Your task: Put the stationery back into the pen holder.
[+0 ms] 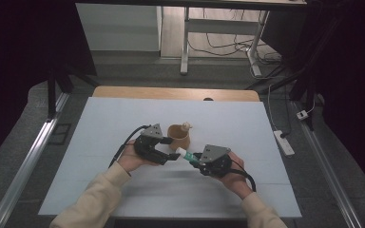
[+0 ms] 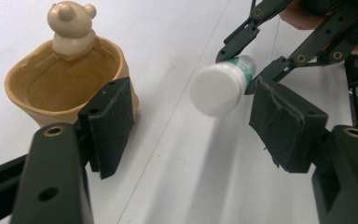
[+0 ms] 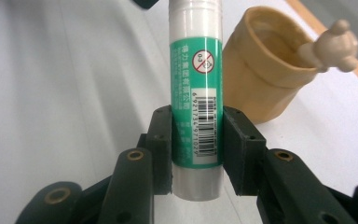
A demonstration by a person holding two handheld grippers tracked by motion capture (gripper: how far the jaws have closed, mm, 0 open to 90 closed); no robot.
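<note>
R tongs (image 3: 196, 149) pinch green-labelled white plastic glue stick (image 3: 196, 93), L tongs (image 2: 191, 121) spread w/ cap between; misaligned closing could knock stick loose.

Tan bear-trimmed cup (image 1: 179, 136) on the white table (image 1: 100, 156); power strip (image 1: 284, 142) on the floor.

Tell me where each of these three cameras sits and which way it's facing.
High view: above the person's side, looking forward and down on the table; forearms, hands, both grippers show.
Left gripper view: rides the left gripper, looking past its open fingers.
Right gripper view: rides the right gripper, shut on the glue stick.
Shared: all show glue stick and bear cup.
</note>
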